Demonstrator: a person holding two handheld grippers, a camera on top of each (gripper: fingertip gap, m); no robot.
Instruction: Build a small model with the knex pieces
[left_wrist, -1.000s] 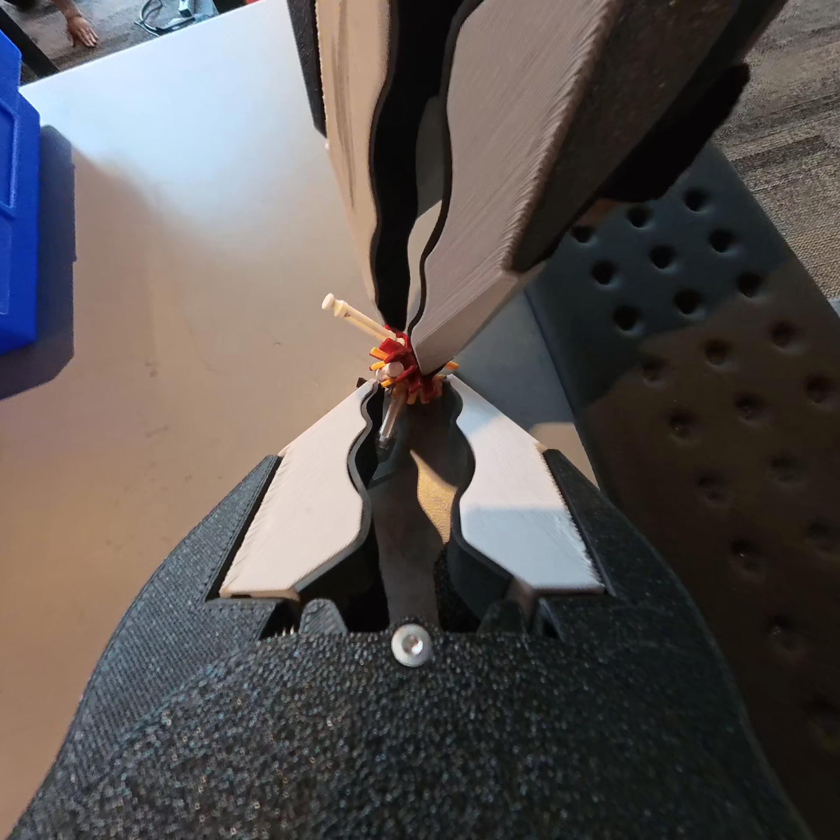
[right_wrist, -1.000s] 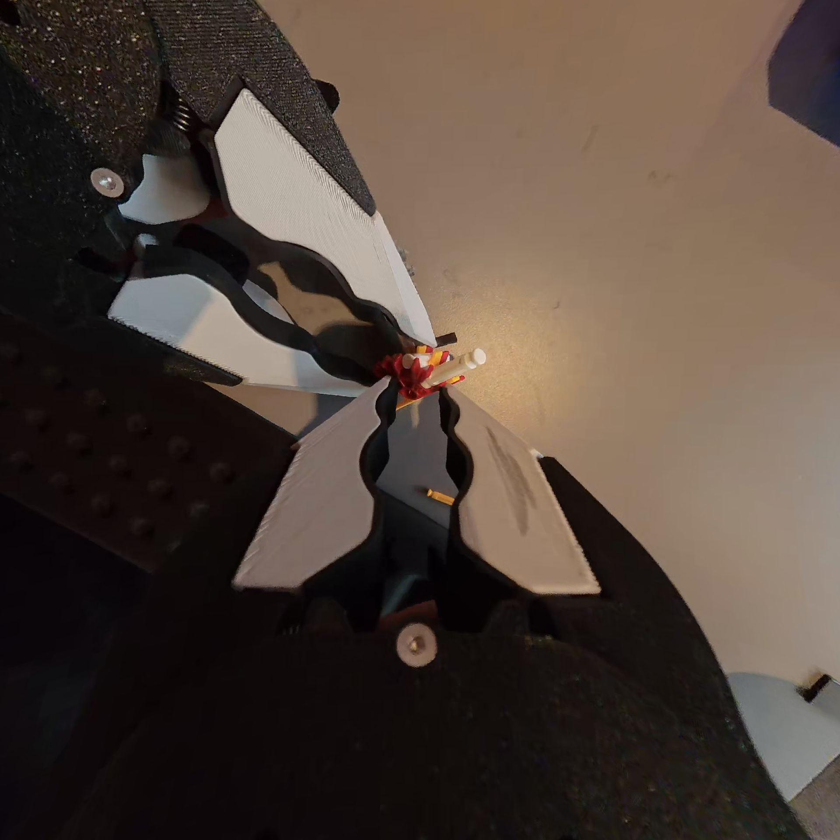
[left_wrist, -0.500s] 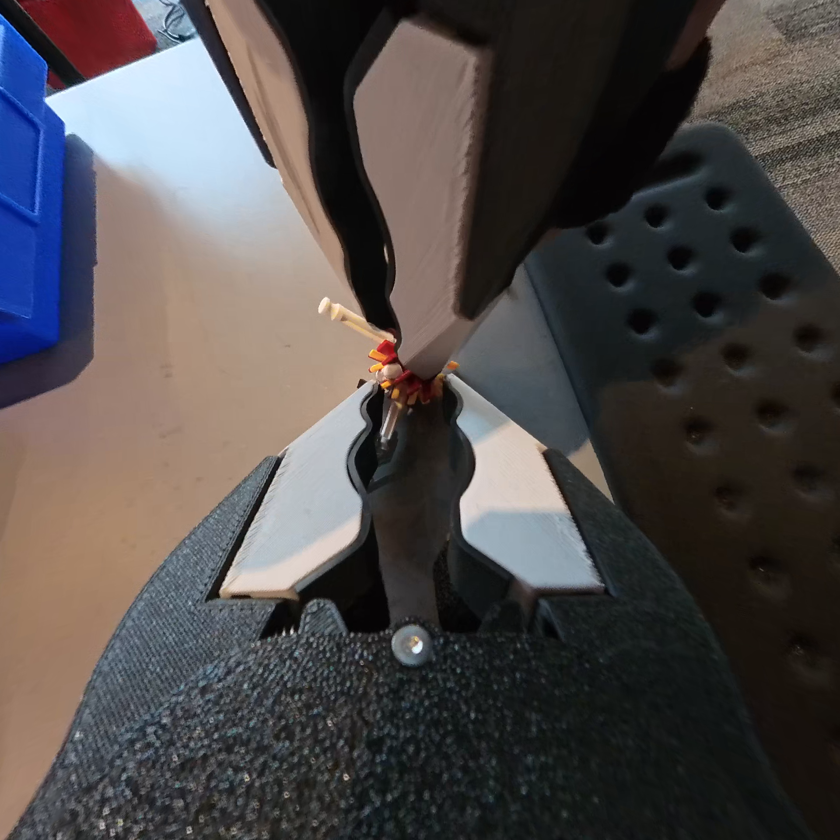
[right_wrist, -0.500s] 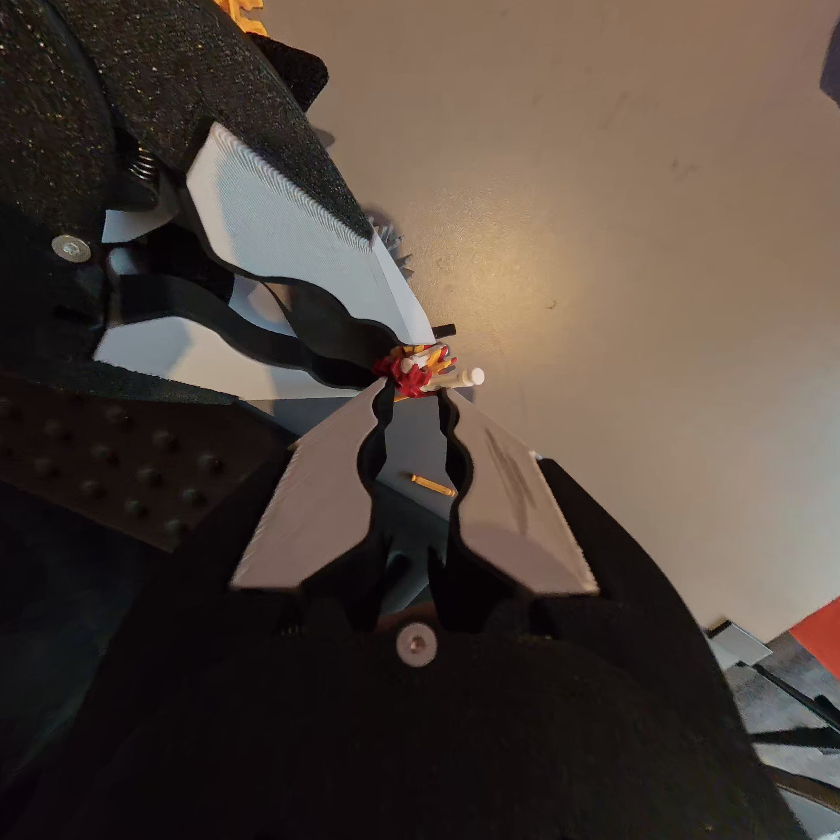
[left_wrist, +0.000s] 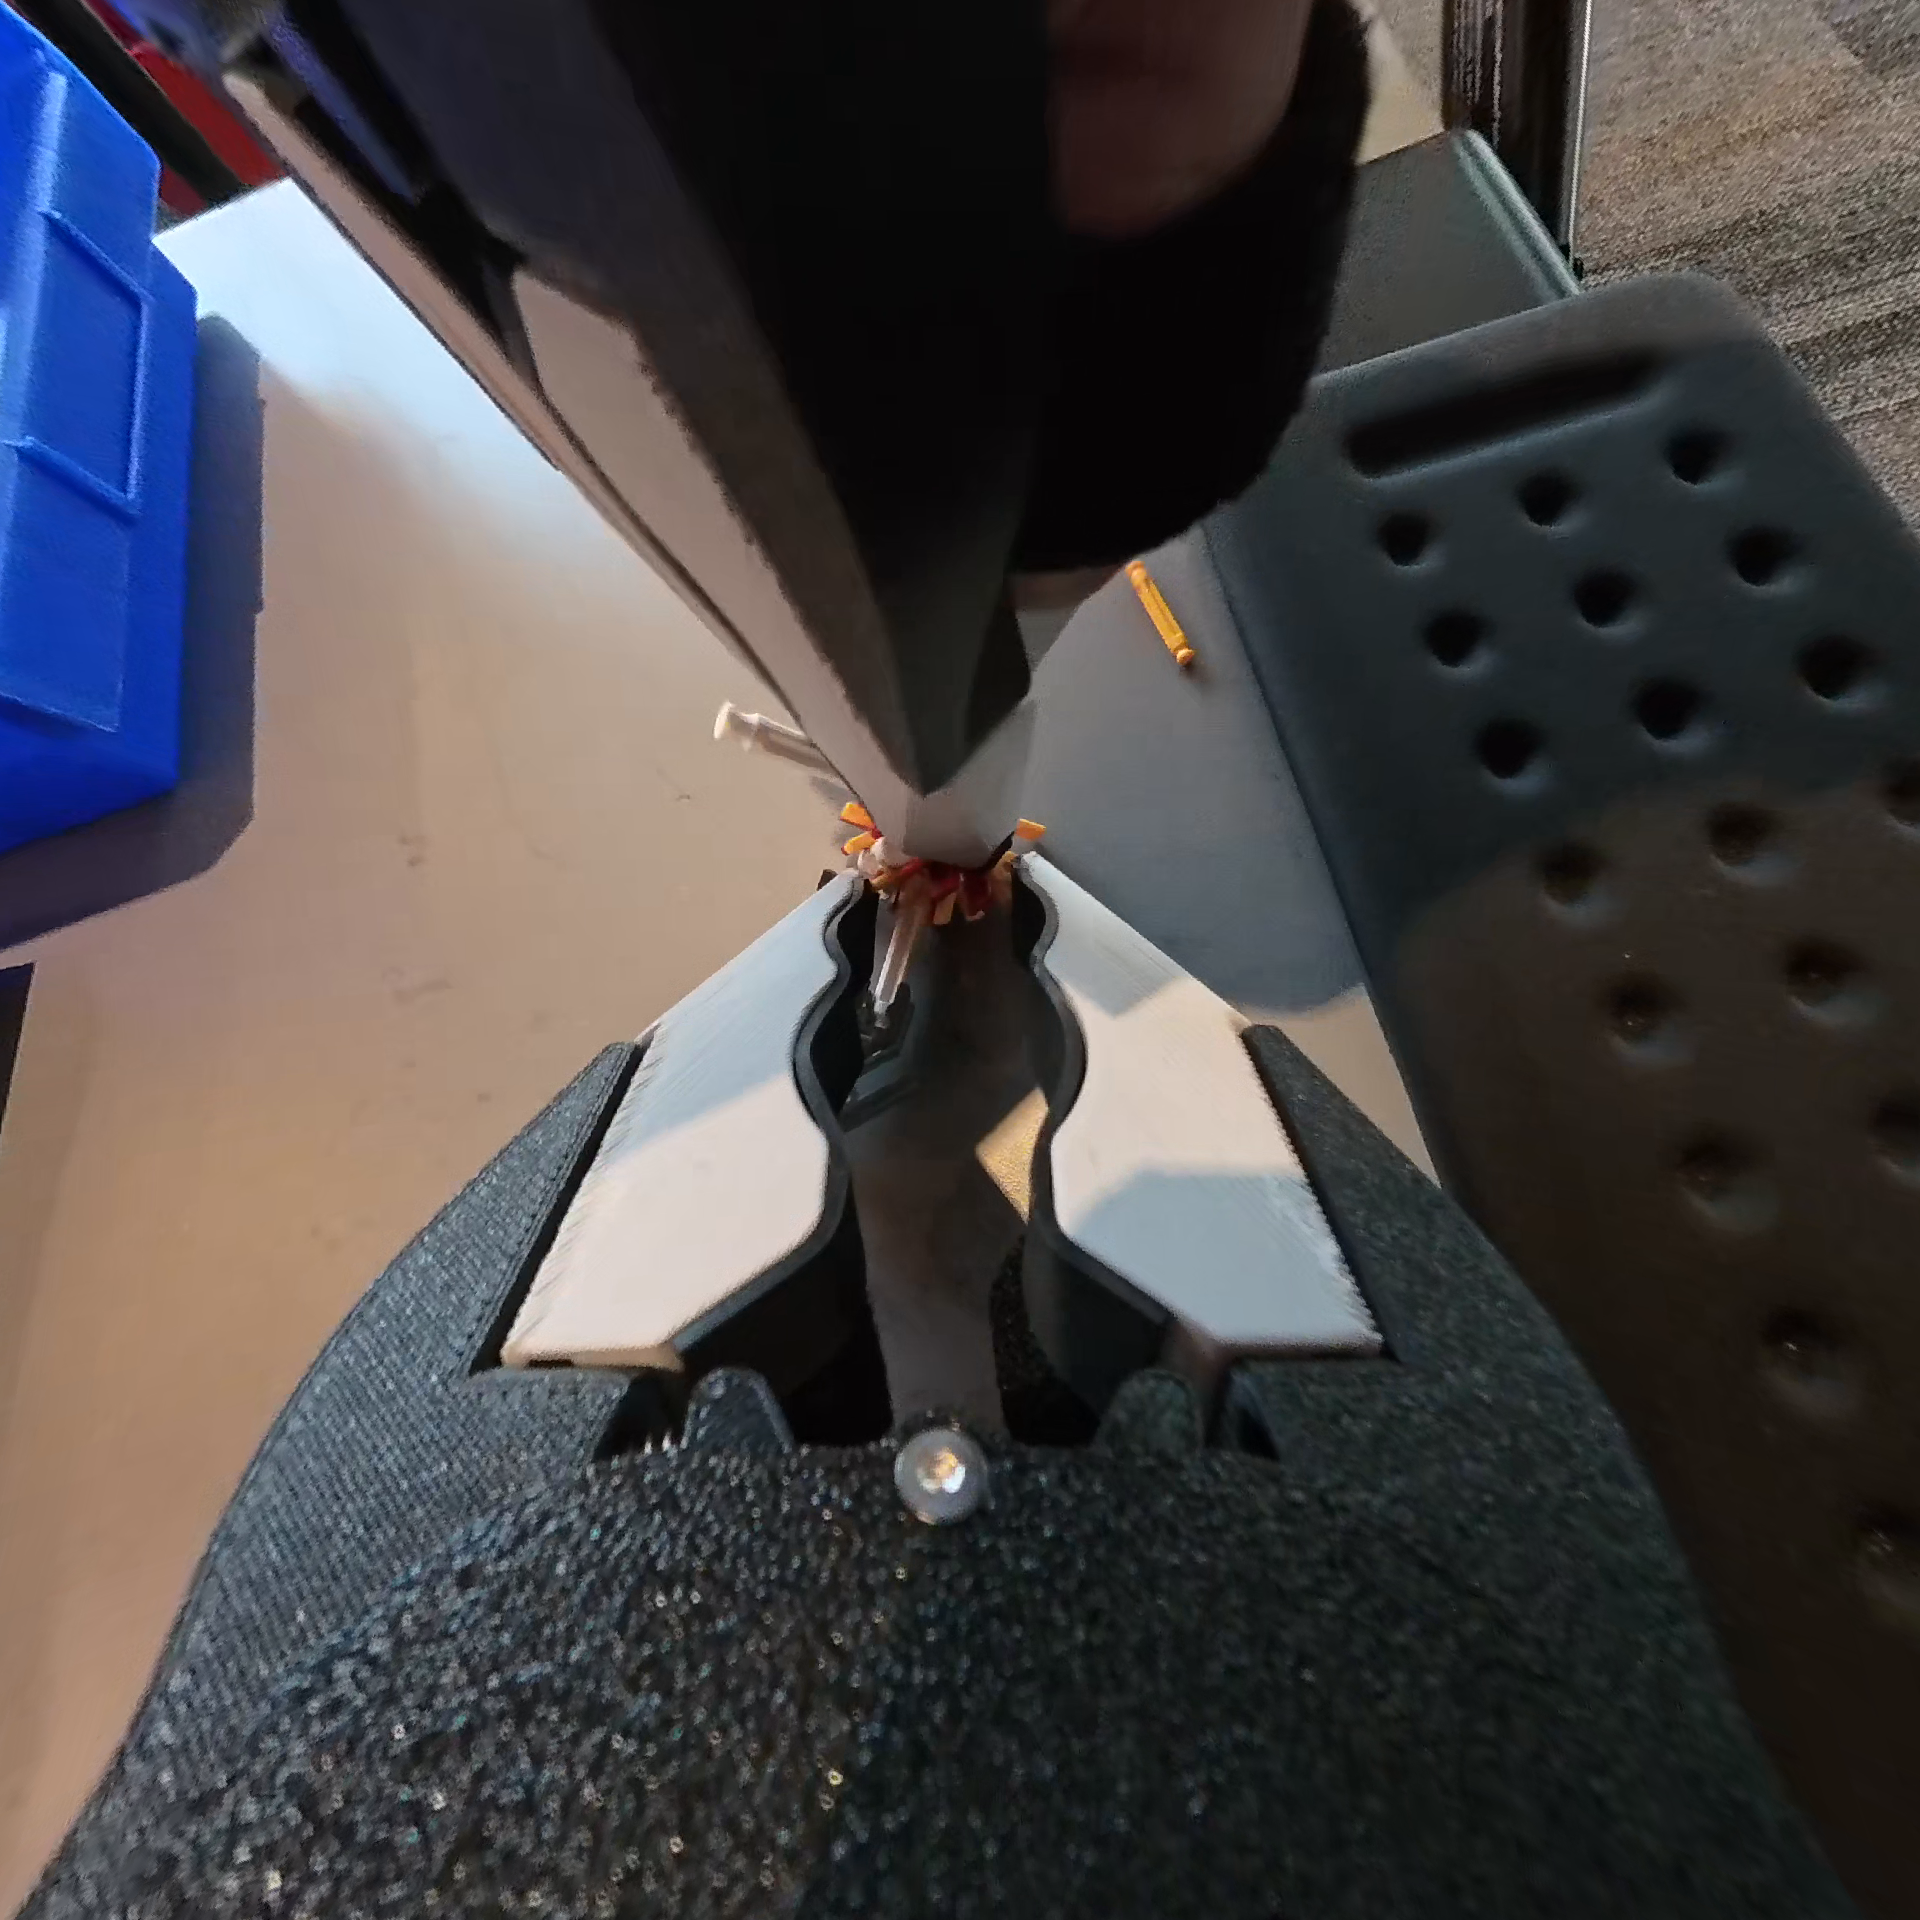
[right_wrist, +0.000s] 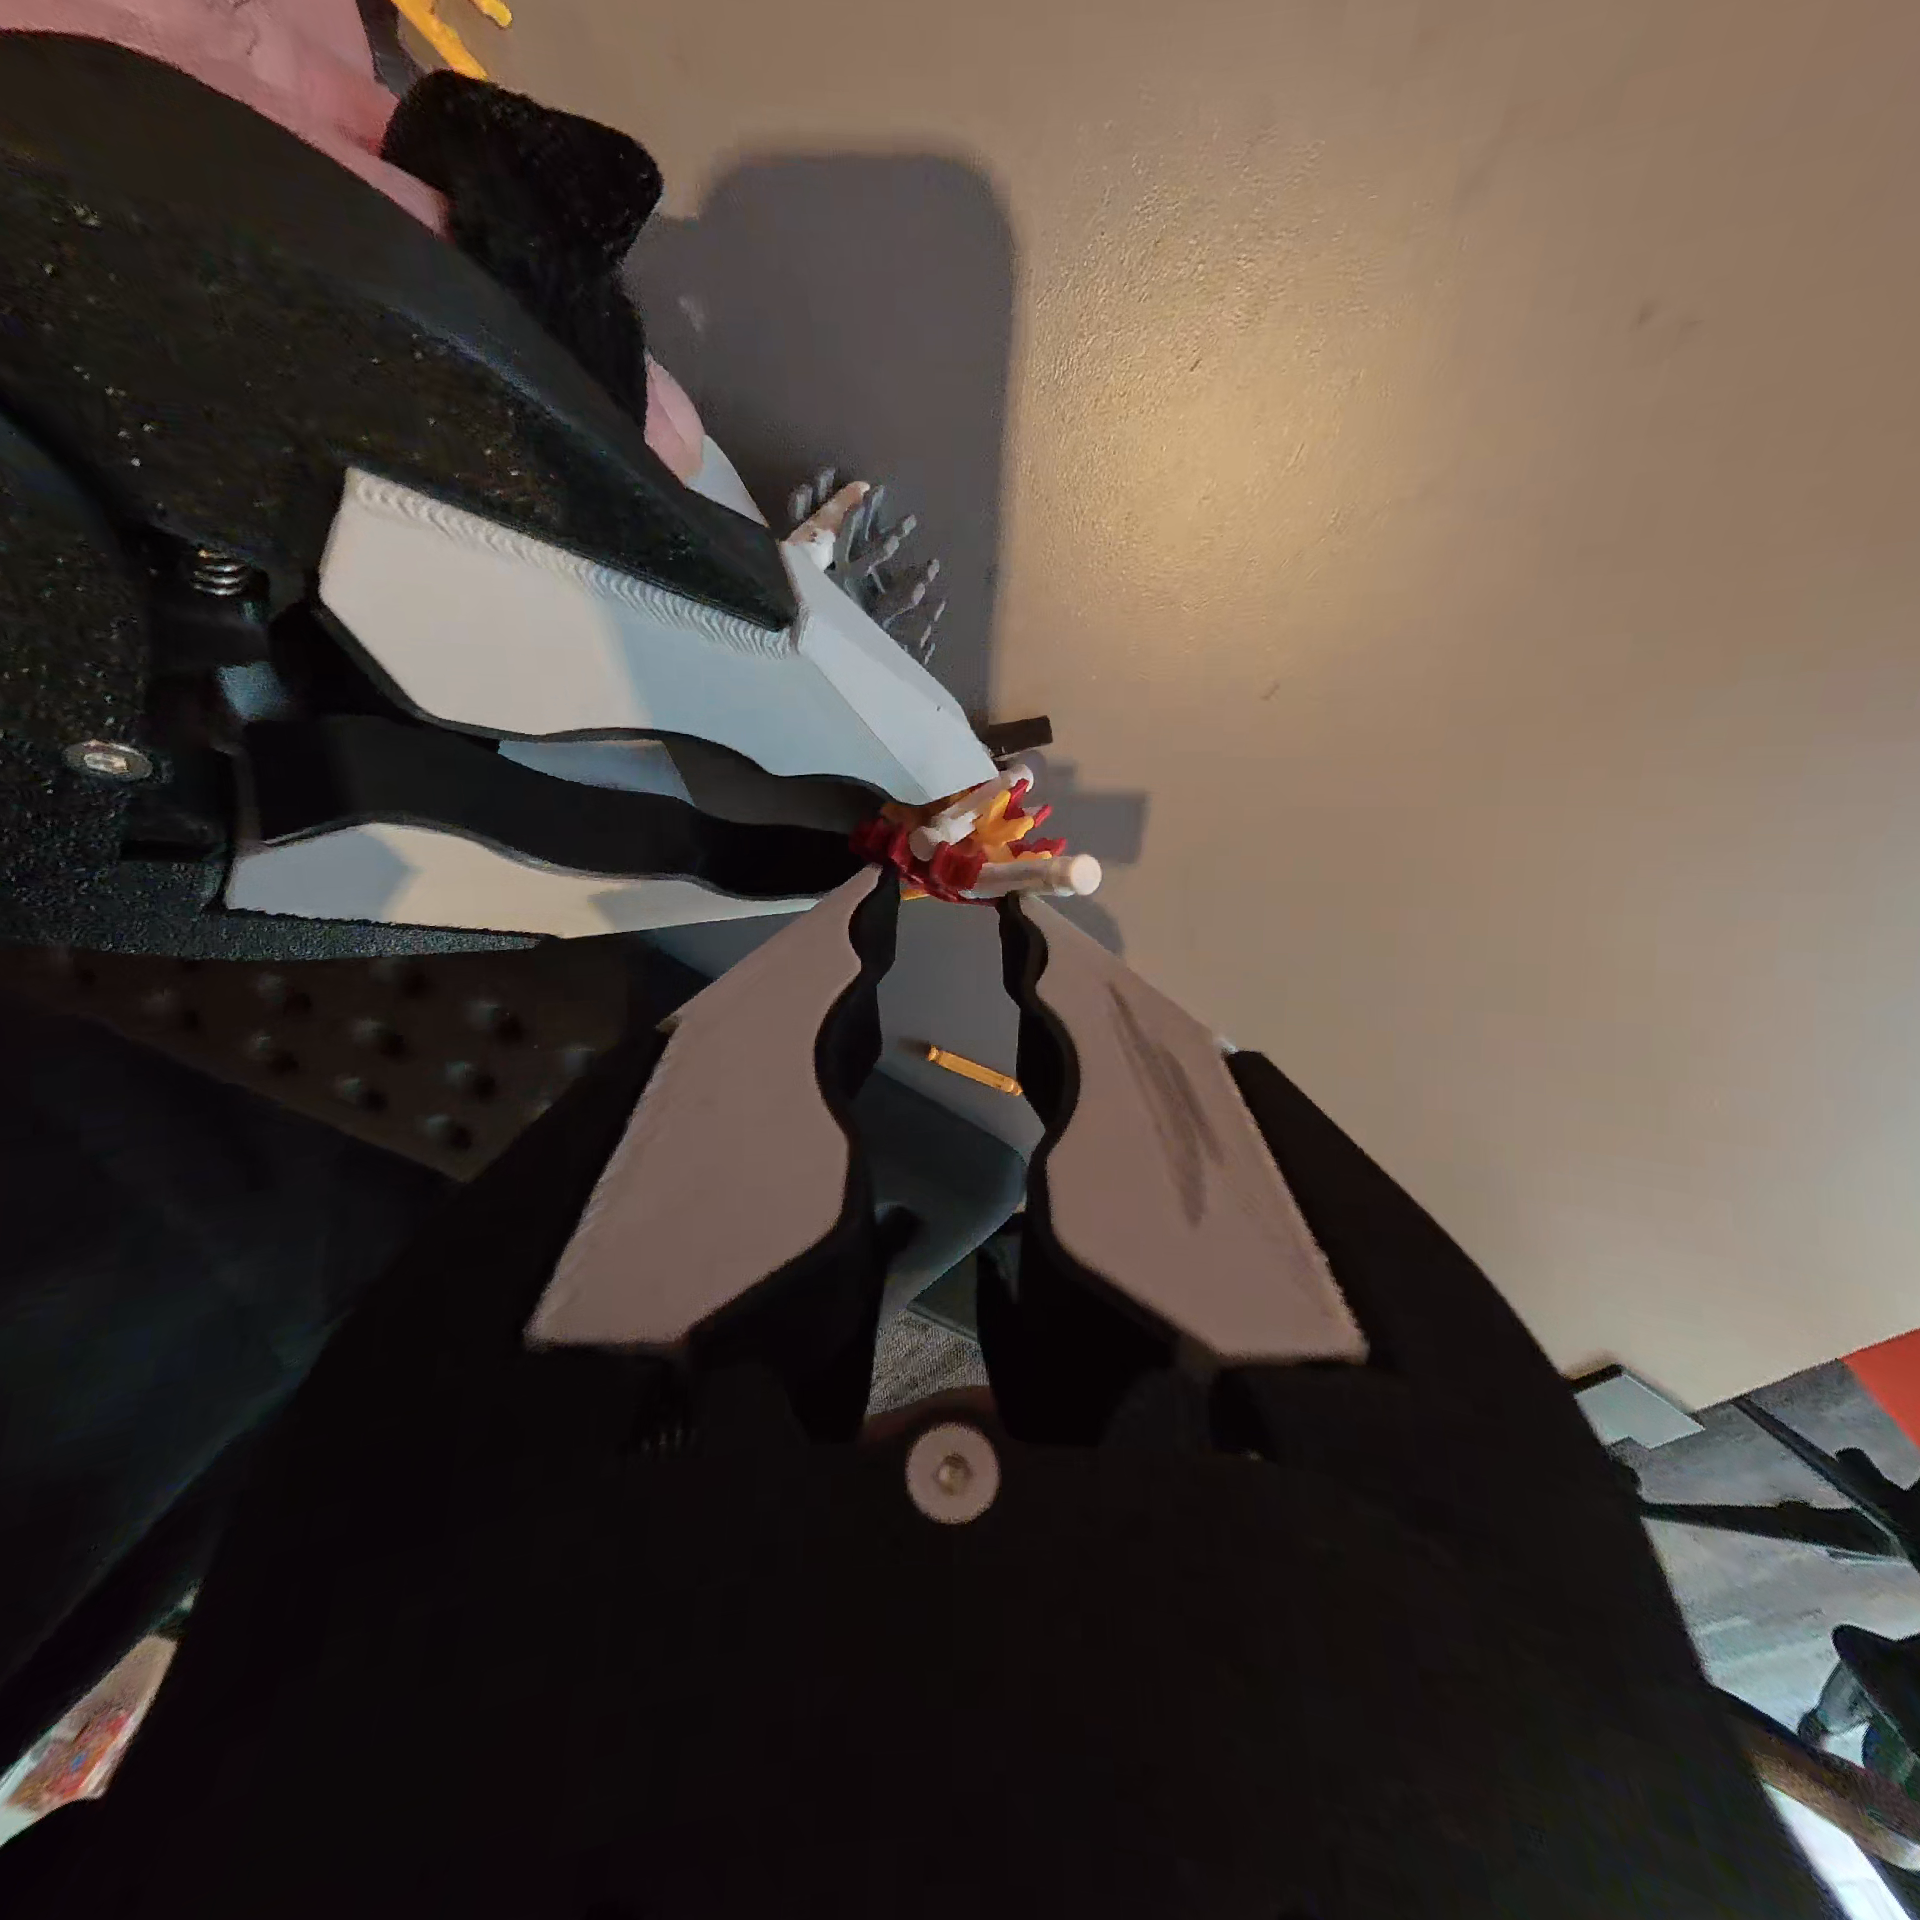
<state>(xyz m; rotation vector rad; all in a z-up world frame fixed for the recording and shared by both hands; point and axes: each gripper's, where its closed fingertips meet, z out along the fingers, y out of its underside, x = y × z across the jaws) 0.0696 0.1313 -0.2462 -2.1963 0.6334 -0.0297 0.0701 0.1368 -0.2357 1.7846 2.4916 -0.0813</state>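
A small cluster of red, orange and white plastic pieces (left_wrist: 925, 883) with a white rod (left_wrist: 753, 727) sticking out hangs above the table, pinched from two sides. My left gripper (left_wrist: 932, 875) is shut on it from below in the left wrist view. My right gripper (left_wrist: 951, 831) comes down from above and grips the same cluster. In the right wrist view the right gripper (right_wrist: 942, 896) is shut on the cluster (right_wrist: 966, 842), the white rod (right_wrist: 1049, 875) points right, and the left gripper (right_wrist: 935, 805) comes in from the left.
A beige table (left_wrist: 416, 727) lies below. A blue bin (left_wrist: 73, 520) stands at the left. A dark perforated chair (left_wrist: 1558, 779) sits at the table's right edge. A loose orange pin (left_wrist: 1158, 613) lies on the table. A grey spiky piece (right_wrist: 878, 561) and a small black piece (right_wrist: 1023, 732) lie nearby. Only a small space, under 4 cm, lies between the two pairs of fingers.
The right gripper has swung round over the cluster, and both views have turned with it. The orange pin has come into the left wrist view. Both grippers keep their hold.
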